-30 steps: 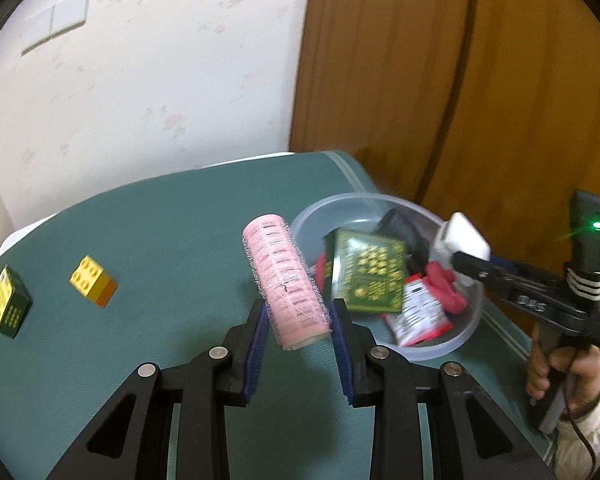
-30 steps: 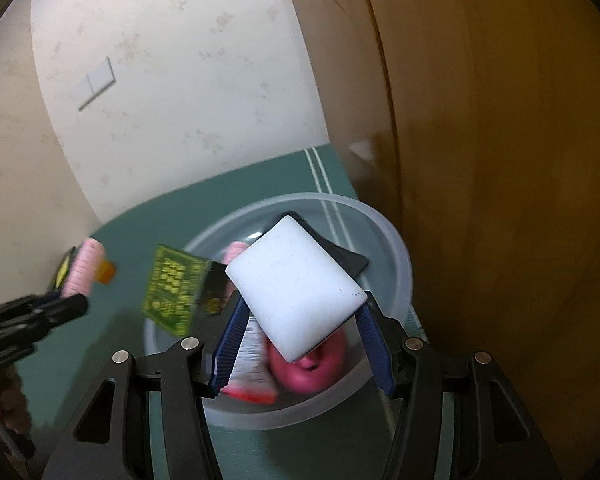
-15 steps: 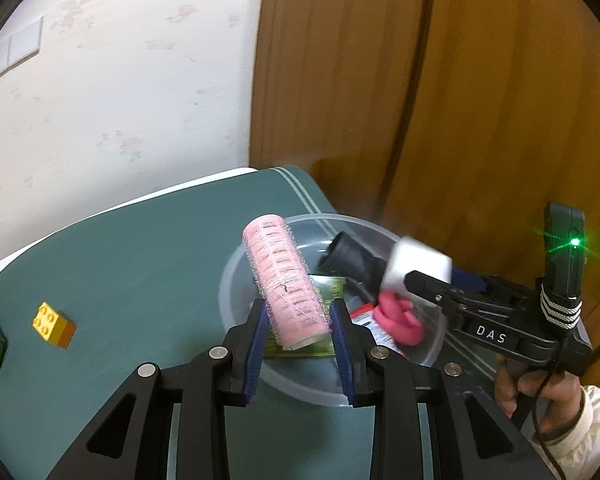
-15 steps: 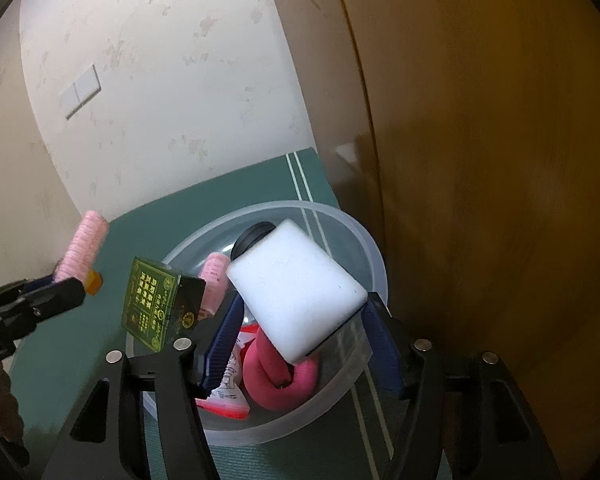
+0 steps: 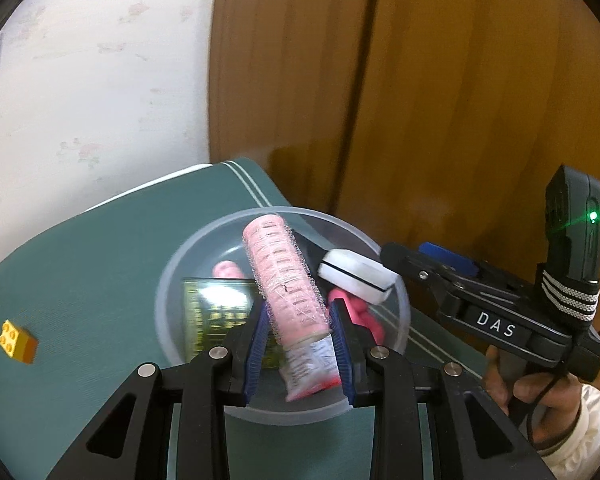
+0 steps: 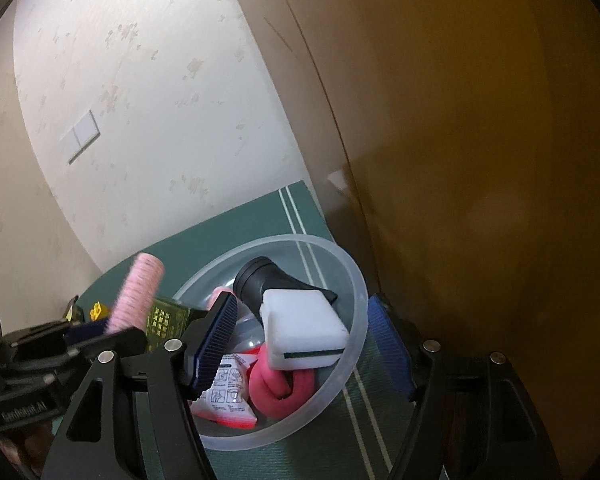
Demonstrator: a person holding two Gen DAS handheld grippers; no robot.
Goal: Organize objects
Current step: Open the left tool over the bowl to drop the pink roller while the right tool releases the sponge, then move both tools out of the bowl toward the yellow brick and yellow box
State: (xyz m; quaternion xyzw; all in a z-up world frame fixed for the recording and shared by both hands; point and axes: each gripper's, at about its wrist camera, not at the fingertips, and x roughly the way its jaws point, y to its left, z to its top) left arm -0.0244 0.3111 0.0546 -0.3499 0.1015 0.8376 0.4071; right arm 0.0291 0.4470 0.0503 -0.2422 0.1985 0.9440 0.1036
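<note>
Your left gripper (image 5: 298, 342) is clamped tight on the pink roller (image 5: 286, 282), pads squeezing its lower half, and it hangs tilted right over the clear bowl (image 5: 180, 264). From the right wrist view the same roller (image 6: 140, 294) pokes up at the bowl's left edge.

Your right gripper (image 6: 300, 344) is letting go: its jaws are opening, blue pads standing clear on both sides of the white sponge (image 6: 300, 326). The sponge sits inside the bowl (image 6: 356, 280), resting on top of the pile and touching neither pad. In the left wrist view that sponge (image 5: 356, 270) lies just past the roller, near the right gripper's tip.

Under it you've got a black tube (image 6: 268, 276), a red coil (image 6: 278, 390) and a white-and-red packet (image 6: 224, 398). A green box (image 5: 216, 308) lies flat in the bowl's left side, with another pink piece (image 5: 226, 269) behind it.

Out on the green mat (image 5: 100, 280), a yellow brick (image 5: 18, 340) sits well apart from the bowl. Your hand (image 5: 540, 404) grips the right handle.
</note>
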